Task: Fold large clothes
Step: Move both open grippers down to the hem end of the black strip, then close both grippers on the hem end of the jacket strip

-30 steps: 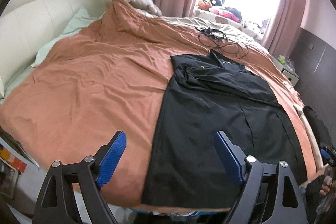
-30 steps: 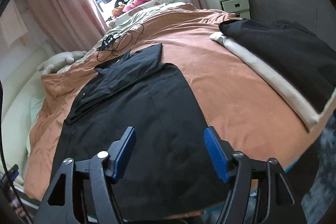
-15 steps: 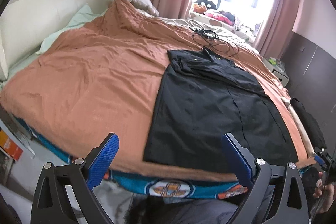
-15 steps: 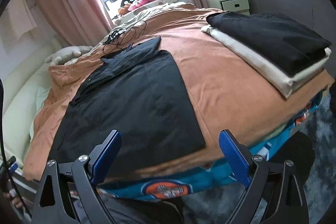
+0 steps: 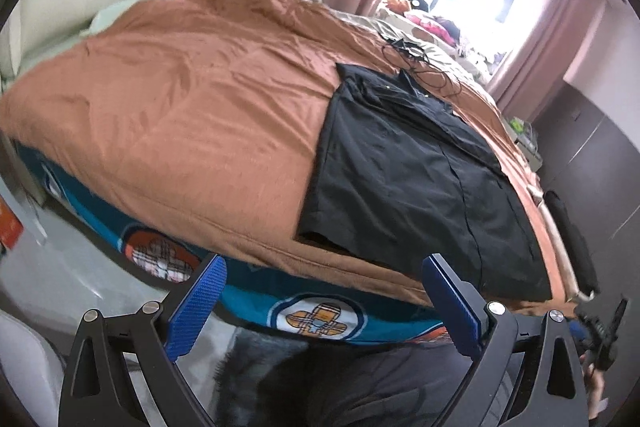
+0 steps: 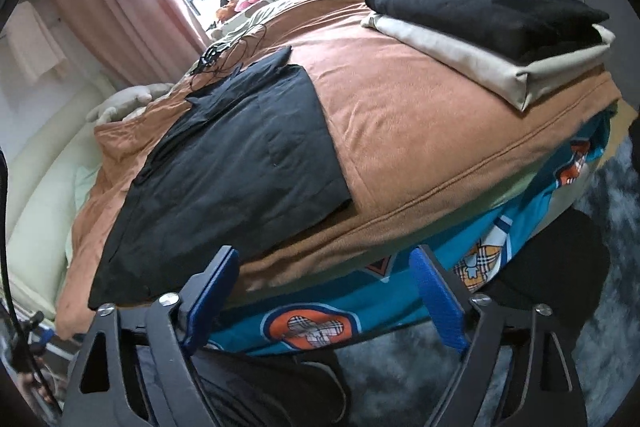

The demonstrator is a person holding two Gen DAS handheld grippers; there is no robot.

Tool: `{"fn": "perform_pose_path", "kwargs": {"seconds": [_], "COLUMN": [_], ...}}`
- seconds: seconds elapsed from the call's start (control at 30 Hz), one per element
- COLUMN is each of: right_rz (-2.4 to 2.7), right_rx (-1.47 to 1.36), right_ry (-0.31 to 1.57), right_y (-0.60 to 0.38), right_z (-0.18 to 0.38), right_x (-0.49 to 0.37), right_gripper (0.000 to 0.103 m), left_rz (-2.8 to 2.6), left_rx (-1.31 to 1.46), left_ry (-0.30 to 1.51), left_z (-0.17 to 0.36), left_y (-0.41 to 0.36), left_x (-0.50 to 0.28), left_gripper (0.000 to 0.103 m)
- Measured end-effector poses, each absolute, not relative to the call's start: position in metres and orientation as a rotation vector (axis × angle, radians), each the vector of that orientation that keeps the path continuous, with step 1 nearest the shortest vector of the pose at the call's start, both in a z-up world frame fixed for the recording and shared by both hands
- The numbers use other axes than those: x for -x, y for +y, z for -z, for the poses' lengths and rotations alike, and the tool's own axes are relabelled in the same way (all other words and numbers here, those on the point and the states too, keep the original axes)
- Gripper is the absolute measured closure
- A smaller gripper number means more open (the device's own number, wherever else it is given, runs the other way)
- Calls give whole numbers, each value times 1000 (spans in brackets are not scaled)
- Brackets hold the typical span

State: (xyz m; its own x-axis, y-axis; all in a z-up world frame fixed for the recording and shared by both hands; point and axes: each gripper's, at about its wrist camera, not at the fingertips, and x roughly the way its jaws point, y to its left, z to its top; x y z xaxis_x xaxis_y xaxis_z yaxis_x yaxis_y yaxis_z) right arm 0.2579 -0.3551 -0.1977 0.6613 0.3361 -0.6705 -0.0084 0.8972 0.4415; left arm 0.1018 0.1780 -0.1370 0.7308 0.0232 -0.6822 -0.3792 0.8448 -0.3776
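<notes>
A large black garment [image 5: 408, 171] lies spread flat on the orange-brown blanket [image 5: 192, 107] of a bed, its hem near the bed's front edge; it also shows in the right wrist view [image 6: 236, 163]. My left gripper [image 5: 324, 301] is open and empty, held off the bed's front edge below the hem. My right gripper [image 6: 326, 291] is open and empty, also off the bed's edge, below the garment's right hem corner.
A folded stack, black cloth [image 6: 484, 11] on cream cloth [image 6: 492, 67], lies at the bed's right corner. Black cables [image 5: 420, 67] lie beyond the garment's collar. A teal patterned sheet [image 6: 320, 323] hangs down the bed's side. A grey rug [image 6: 608, 219] covers the floor.
Both grippers have pulled back and down from above the garment to off the bed's front edge. The bed's side and floor now show. Both stay open.
</notes>
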Motion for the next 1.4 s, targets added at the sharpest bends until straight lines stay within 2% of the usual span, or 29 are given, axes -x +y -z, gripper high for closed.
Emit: {"fn": "perform_pose_path", "kwargs": {"seconds": [0.07, 0.13, 0.2, 0.33, 0.43, 0.53, 0.87, 0.9, 0.93, 0.97, 1.33, 1.4], "right_rz": [-205, -208, -206, -216, -218, -217, -254, -264, -289, -314, -404, -376], "right_rx": [-439, -459, -483, -536, -556, -571, -662, -683, -721, -753, -844, -835], "right_ry": [846, 863, 878, 897, 912, 921, 894, 891, 892, 899, 882, 875], "right_y": [-358, -360, -361, -362, -361, -360, -367, -368, -370, -371, -358, -354], "right_z": [203, 210, 217, 227, 233, 239, 248, 249, 252, 254, 266, 265], "right_x": [-264, -273, -283, -301, -315, -327, -357, -359, -361, -363, -359, -363], "right_gripper": [26, 32, 34, 46, 48, 50, 52, 56, 65, 67, 67, 68], "left_rz": [-233, -224, -212, -197, -182, -173, -148, -141, -133, -129, -68, -102], "left_rx": [549, 563, 574, 586, 600, 624, 665, 677, 689, 695, 811, 787], "left_ry": [736, 746, 761, 792, 808, 831, 885, 888, 890, 889, 846, 847], "left_z": [143, 149, 155, 167, 178, 190, 216, 219, 222, 223, 224, 224], "left_y": [184, 189, 191, 195, 197, 201, 208, 209, 208, 208, 211, 209], "left_x": [-108, -116, -126, -148, -163, -177, -214, -217, -219, -220, -203, -208], "left_gripper": [6, 13, 24, 37, 43, 53, 55, 57, 57, 57, 60, 64]}}
